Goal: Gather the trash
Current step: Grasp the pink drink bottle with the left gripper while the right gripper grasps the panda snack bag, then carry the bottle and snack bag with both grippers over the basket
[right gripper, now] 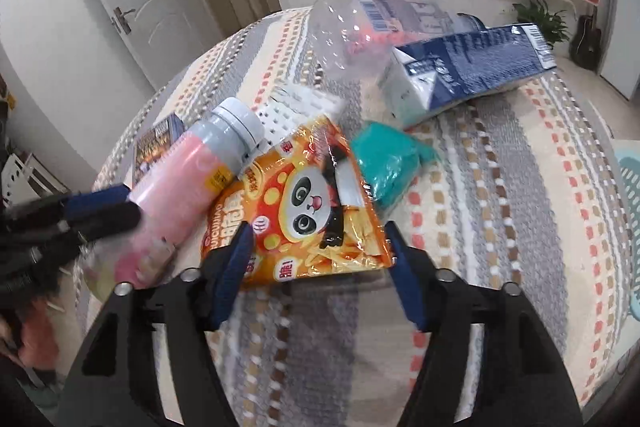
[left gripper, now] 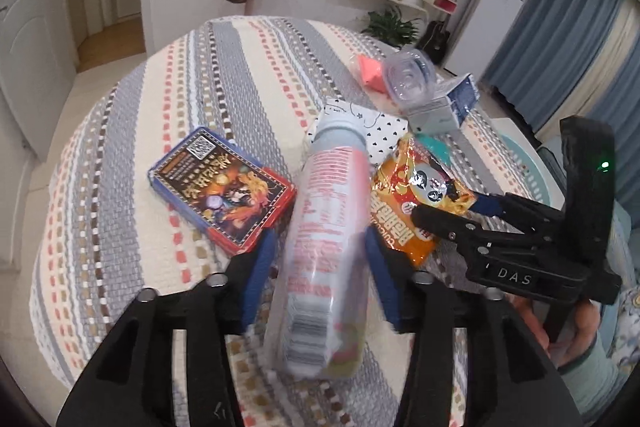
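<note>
The left gripper (left gripper: 318, 267) has its blue-padded fingers (left gripper: 256, 267) spread apart on either side of the pink bottle (left gripper: 324, 247). The pads sit close to the bottle's sides, but the bottle is blurred and contact cannot be confirmed. The bottle lies on its side on the striped tablecloth (left gripper: 160, 99), with its grey cap pointing away from the gripper.

The right gripper (right gripper: 320, 259) is likewise spread wide, its fingers (right gripper: 230, 267) flanking the near end of the orange snack bag (right gripper: 308, 211). The left pad overlaps the bag's near corner; the right pad sits just beside the opposite corner. The bag, printed with a panda face, lies flat on the cloth, touching the bottle (right gripper: 188, 183) along one edge.

In the left wrist view, the right gripper (left gripper: 460, 211) appears from the right, its fingertips at the snack bag (left gripper: 416, 199).

Other items on the table:
- A card box (left gripper: 224, 191) with colourful artwork lies just left of the bottle.
- A white paper with black dots (left gripper: 376, 131) lies beneath the bottle cap and the bag.
- A crumpled teal item (right gripper: 388, 155) sits just beyond the bag.
- A blue and white carton (right gripper: 468, 67) lies on its side farther back.
- A clear plastic cup (left gripper: 408, 77) lies tipped beside a pink item (left gripper: 368, 69).
</note>
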`<state>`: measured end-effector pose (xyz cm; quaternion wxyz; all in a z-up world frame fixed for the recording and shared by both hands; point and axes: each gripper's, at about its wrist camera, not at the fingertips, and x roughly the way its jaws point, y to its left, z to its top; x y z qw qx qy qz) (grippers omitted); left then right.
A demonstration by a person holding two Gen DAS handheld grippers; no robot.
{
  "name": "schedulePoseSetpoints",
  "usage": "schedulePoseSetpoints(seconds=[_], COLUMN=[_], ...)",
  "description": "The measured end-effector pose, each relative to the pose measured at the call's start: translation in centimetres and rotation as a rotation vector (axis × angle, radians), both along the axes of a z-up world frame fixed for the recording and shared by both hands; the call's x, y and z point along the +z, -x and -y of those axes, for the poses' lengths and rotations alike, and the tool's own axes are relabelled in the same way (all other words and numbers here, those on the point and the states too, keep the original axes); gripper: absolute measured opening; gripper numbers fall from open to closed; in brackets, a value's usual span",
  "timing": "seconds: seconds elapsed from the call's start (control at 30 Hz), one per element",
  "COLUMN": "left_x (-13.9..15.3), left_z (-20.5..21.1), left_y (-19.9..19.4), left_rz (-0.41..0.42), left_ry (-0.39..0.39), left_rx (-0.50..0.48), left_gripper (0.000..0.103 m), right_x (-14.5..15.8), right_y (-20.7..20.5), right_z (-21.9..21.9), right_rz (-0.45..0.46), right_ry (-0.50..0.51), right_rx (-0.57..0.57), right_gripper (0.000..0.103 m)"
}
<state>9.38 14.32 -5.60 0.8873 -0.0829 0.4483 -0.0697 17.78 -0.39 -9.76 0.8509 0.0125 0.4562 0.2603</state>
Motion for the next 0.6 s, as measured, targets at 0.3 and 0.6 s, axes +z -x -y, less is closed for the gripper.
schedulePoseSetpoints(seconds=[0.3, 0.6], left_x=[-2.1, -1.2], left_z=[2.7, 3.4], left_y=[-0.9, 0.1], left_rz=[-0.062, 0.024], left_ry=[-0.069, 0.021], left_rx=[-0.005, 0.022], left_gripper=[0.055, 0.047], right_x=[-0.4, 2.5], right_y=[0.8, 2.7], right_z=[0.5, 3.3], right_rz=[0.013, 0.080], right_ry=[0.003, -0.043], right_rx=[-0.004, 0.018], right_gripper=[0.005, 0.005])
